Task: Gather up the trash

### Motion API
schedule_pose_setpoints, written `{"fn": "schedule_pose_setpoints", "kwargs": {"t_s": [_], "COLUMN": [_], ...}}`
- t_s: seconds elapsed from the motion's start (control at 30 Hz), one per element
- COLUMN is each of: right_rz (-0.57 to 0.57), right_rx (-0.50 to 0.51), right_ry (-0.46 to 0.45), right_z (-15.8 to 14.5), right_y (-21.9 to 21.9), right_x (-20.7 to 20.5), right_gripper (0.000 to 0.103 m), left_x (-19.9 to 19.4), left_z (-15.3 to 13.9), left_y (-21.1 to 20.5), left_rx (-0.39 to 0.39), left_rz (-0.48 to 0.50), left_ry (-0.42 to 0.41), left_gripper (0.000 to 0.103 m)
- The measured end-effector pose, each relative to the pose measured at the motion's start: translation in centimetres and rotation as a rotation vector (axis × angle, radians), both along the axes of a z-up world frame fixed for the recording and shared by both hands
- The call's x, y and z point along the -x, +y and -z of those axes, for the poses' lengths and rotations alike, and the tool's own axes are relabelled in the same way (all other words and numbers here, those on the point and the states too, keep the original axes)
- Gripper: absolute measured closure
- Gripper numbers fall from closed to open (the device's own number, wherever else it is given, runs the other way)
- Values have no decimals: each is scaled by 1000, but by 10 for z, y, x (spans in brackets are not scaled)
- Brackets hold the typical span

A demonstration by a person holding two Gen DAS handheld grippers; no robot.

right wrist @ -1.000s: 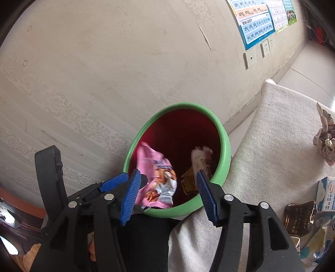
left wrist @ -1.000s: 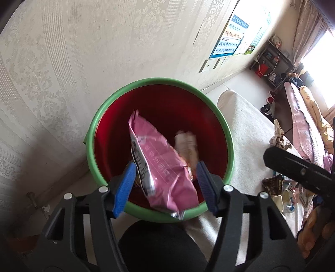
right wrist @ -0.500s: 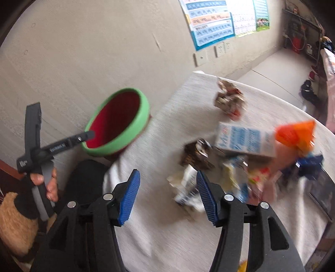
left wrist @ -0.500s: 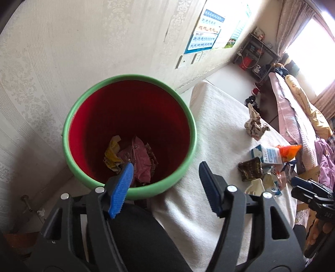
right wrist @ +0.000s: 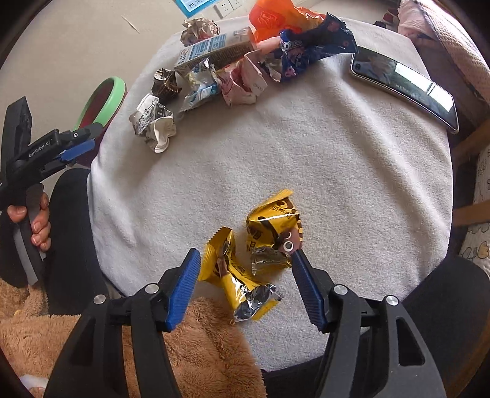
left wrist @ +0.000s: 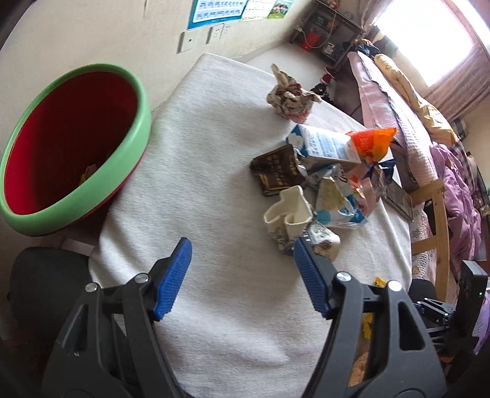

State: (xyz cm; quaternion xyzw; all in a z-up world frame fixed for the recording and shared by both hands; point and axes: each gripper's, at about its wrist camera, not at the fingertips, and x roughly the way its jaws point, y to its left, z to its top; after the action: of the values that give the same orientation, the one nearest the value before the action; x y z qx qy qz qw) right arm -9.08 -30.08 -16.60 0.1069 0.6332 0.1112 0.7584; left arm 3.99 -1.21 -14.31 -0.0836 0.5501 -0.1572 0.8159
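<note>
Below, both tongs hang over the cloth-covered round surface [right wrist: 306, 137], each released and empty, with the jaws opening. The right tongs [right wrist: 245, 275] point steeply down over two yellow wrappers [right wrist: 232, 269] at the near edge of the surface; the wrappers lie between the blue fingers [right wrist: 183, 290] but are not pressed by them. The left tongs [left wrist: 242, 275] hover over bare cloth, with a crushed white paper cup [left wrist: 288, 214] just beyond their right finger. Remaining trash is heaped on the far side of the surface from the yellow wrappers: a blue-and-white carton [right wrist: 214, 52], an orange bag [right wrist: 269, 18], a dark blue snack wrapper [right wrist: 309, 46], crumpled paper [right wrist: 199, 29] and a brown packet [right wrist: 165, 82]. The red bin with a green rim [left wrist: 76, 147] stands off the surface's left edge, near the left tongs. Likely hazards: thin foil may slide out of a closing grip, or the fingers may pinch the soft cloth and drag it; the phone [right wrist: 404, 82] at the far right edge could be swept up by mistake.
</note>
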Motion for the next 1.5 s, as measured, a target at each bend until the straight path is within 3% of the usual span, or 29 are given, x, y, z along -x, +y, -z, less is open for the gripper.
{"fn": "schedule_pose_setpoints", "kwargs": {"t_s": [0.17,0.23,0.27,0.3,0.4,0.63,0.77,0.93,1.03,1.07,1.13,1.17,1.23,1.27,1.5], "right_rz": [-67,-104,-127,-145,-161,-8,86,79,94,100,109,113,117,117,110], "right_rx": [31,61,71,82,80,-16,-71,-61,-62,-63,-65,-66,-69,-70,-82], "right_ry": [25,51,60,54,-13,-184,-256,-291,-282,-278,-275,-276,-275,-274,-274], "right_z": [1,8,12,13,7,-14,-23,-28,-25,-23,-22,-22,-21,-20,-20], "right_y": [14,21,27,31,39,33,33,41,39,39,37,35,34,34,38], "right_x": [2,2,1,1,-8,-53,-65,-68,-68,-68,-67,-67,-66,-66,-64], "right_gripper": [44,65,82,90,97,98,98,96,96,96,96,96,95,95,95], "left_x": [5,5,4,4,3,-14,-29,-35,-29,-28,-26,-27,-26,-25,-17], "left_z": [0,5,6,7,8,12,25,51,51,50,49,50,49,48,38], "left_y": [-17,-20,-22,-23,-28,-42,-57,-75,-83,-83,-81,-78,-71,-68,-46], "left_rx": [-8,-10,-10,-11,-14,24,54,59,32,19,10,21,60,56,60], "left_rz": [41,42,45,49,63,70,76,80,99,102,97,93,76,72,51], "left_ry": [-5,11,16,18,22,37,93,191,161,147,136,140,153,148,123], "left_gripper": [33,33,33,33,33,33,33,33,30,33,47,58,65,74,76]}}
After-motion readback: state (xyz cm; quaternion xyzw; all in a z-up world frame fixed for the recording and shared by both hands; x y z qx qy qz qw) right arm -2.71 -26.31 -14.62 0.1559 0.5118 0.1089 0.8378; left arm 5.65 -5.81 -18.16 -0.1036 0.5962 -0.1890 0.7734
